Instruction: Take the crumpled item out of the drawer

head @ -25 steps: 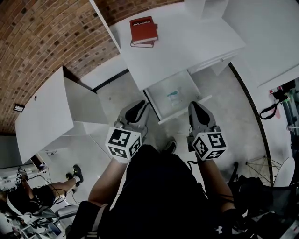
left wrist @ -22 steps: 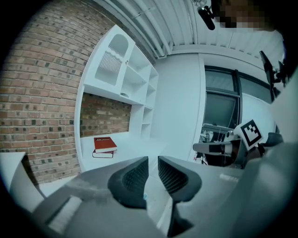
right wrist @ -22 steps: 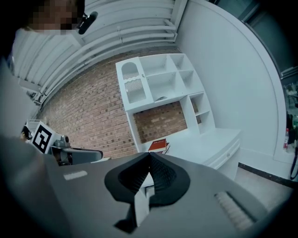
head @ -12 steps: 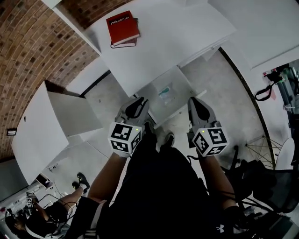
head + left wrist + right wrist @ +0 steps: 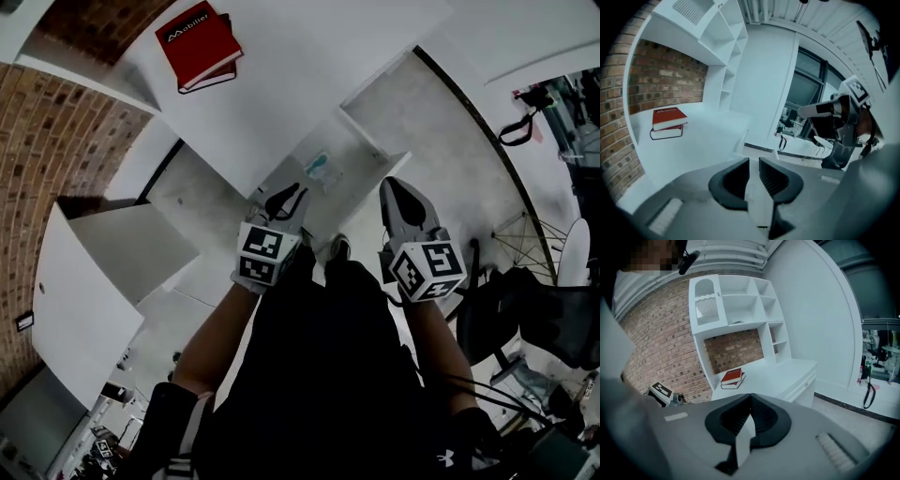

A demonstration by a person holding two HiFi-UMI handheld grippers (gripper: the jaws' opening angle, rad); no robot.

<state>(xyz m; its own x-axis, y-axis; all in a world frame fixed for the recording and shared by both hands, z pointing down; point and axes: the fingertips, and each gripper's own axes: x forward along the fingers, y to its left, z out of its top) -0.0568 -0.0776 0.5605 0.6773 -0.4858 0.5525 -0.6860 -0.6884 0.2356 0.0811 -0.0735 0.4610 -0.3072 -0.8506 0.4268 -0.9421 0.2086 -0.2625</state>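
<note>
The reach-in step is just beginning; the pale bluish crumpled item (image 5: 321, 170) is lying in the open white drawer (image 5: 352, 155), just beyond the left gripper (image 5: 284, 199), whose jaws are standing slightly apart and empty; the right gripper (image 5: 398, 197) is clenched on nothing. The next move is probably calling for the left gripper to dip down, widening around the item.
</note>
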